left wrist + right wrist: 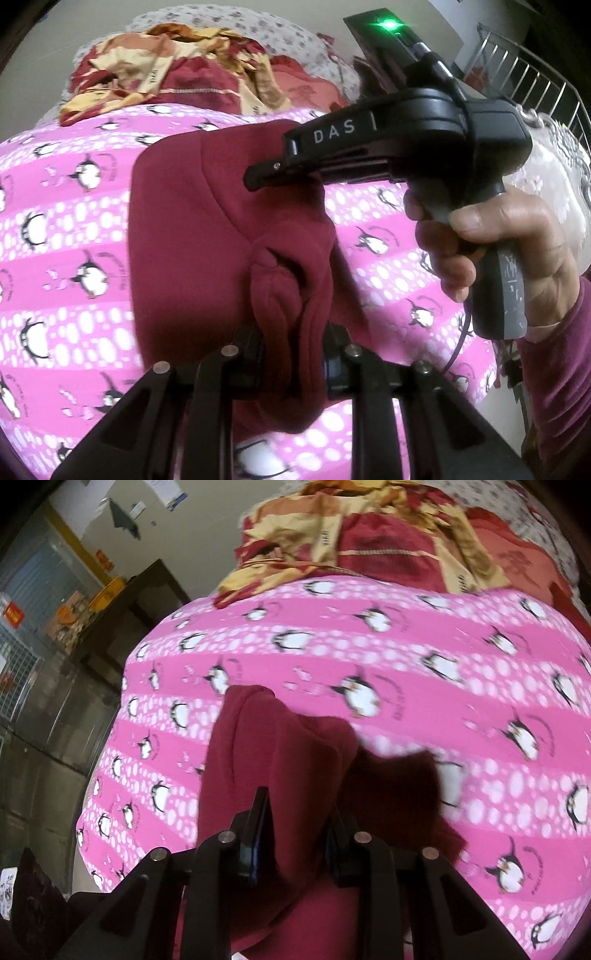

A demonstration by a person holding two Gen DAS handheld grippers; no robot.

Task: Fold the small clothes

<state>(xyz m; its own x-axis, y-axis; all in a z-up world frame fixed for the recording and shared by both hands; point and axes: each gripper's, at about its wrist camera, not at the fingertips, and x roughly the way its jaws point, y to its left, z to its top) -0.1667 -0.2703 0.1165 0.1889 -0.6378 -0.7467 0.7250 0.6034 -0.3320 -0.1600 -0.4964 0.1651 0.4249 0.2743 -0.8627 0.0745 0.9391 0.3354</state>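
A dark red garment (207,221) hangs lifted over the pink penguin-print sheet (55,221). My left gripper (295,347) is shut on a bunched fold of it at the bottom of the left wrist view. In that same view the right gripper (258,177) comes in from the right, held by a hand (498,251), its black fingers pinching another edge of the garment. From the right wrist view the right gripper (299,834) is shut on the dark red garment (258,746), which drapes down toward the pink sheet (406,664).
A heap of red and yellow patterned clothes (177,70) lies at the far end of the bed, on a floral white cover (280,33). A metal rail (535,77) stands at the right. Dark furniture (140,602) and shelves stand left of the bed.
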